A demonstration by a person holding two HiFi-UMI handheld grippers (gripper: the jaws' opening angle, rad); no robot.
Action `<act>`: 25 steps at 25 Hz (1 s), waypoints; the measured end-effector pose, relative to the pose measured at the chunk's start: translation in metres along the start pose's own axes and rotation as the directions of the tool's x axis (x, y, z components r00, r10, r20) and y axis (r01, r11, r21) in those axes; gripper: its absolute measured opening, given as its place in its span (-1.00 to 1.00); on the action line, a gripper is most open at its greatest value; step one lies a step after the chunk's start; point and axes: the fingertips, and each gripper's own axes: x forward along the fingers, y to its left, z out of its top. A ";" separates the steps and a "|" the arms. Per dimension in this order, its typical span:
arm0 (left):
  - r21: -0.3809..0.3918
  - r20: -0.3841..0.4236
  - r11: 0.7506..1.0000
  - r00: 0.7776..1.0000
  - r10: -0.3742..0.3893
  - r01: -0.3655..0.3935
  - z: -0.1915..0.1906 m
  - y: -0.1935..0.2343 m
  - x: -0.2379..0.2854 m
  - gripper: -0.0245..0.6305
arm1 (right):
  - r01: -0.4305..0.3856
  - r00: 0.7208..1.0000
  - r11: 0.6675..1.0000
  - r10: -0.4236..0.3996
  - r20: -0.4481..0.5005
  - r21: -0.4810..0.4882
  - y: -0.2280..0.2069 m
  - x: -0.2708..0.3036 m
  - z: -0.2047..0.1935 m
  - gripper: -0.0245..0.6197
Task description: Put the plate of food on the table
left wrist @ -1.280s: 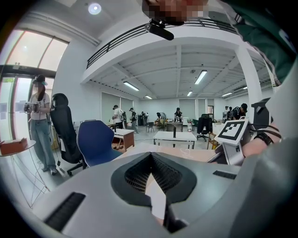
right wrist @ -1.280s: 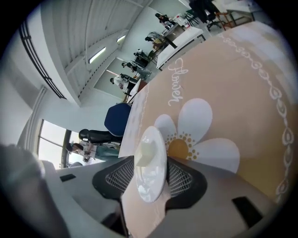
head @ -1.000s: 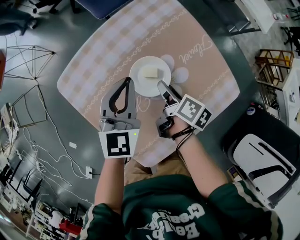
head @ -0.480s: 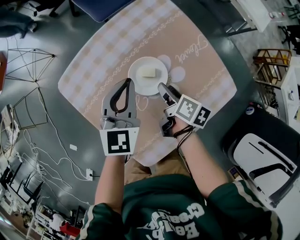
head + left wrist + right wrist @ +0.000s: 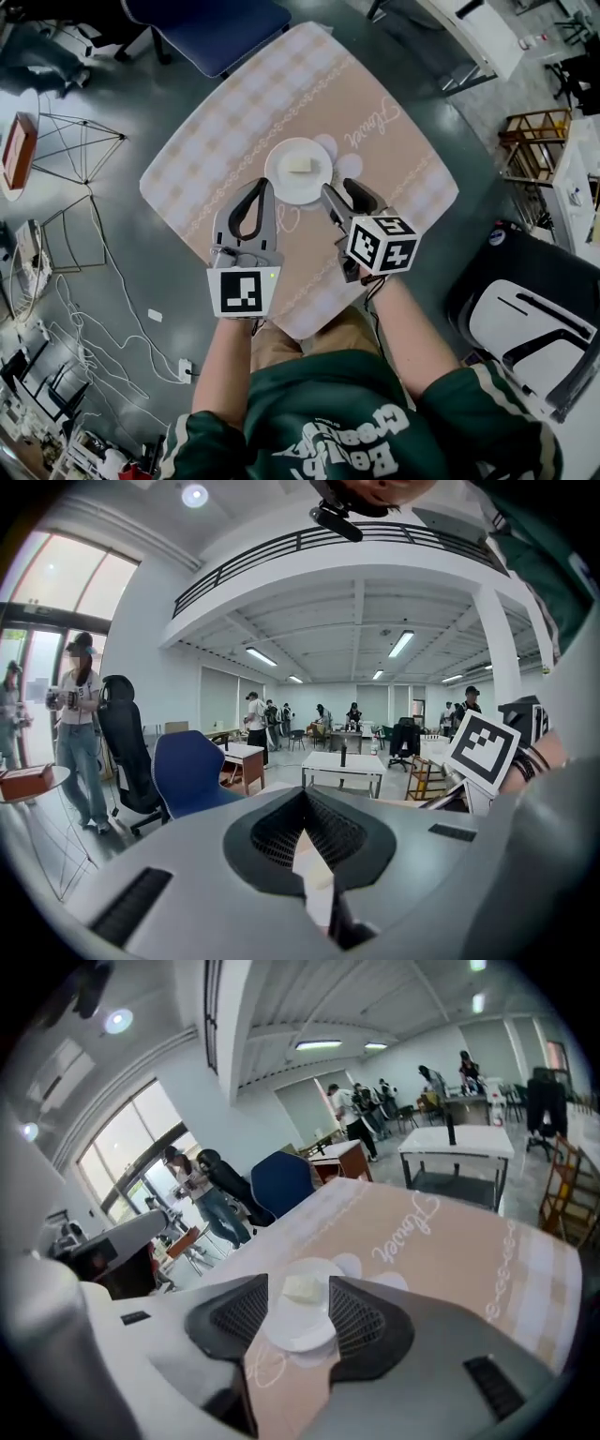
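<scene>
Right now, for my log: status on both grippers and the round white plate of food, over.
Left gripper shut, empty. Right gripper open beside round white plate, not gripping. Plate down on beige checked table. No obstruction seen.

Plate [image 5: 285, 185]: round, white, shallow; lying flat and upright on the tabletop, about at its middle.
Food [image 5: 300, 164]: one pale, cream-coloured rectangular block; lying flat, near the plate's centre, slightly toward the far rim; the rest of the plate bare.
Tabletop [image 5: 403, 178]: square with rounded corners, seen corner-on; beige with a paler check pattern, a pale chain-like border line and cursive lettering to the right of the plate.
</scene>
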 end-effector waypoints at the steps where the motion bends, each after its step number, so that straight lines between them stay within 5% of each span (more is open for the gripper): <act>1: 0.007 0.006 1.000 1.000 -0.008 0.008 0.006 -0.002 -0.003 -0.90 | 0.001 1.000 0.998 -0.001 0.007 -0.059 0.005 -0.005 0.005 -0.28; 8: 0.043 0.009 0.997 0.998 -0.060 0.059 0.045 -0.012 -0.034 -0.90 | -0.065 0.993 0.922 0.097 0.064 -0.382 0.067 -0.053 0.039 -0.28; 14: 0.104 0.036 0.989 0.993 -0.110 0.105 0.083 -0.019 -0.074 -0.90 | -0.057 0.977 0.749 0.177 0.117 -0.660 0.130 -0.106 0.064 -0.37; 18: 0.083 0.064 0.988 0.988 -0.138 0.132 0.101 -0.022 -0.105 -0.90 | -0.019 0.966 0.647 0.209 0.153 -0.763 0.164 -0.136 0.074 -0.42; 25: 0.177 0.112 0.966 0.971 -0.211 0.189 0.135 -0.033 -0.147 -0.90 | 0.034 0.939 0.554 0.267 0.217 -0.832 0.212 -0.186 0.076 -0.79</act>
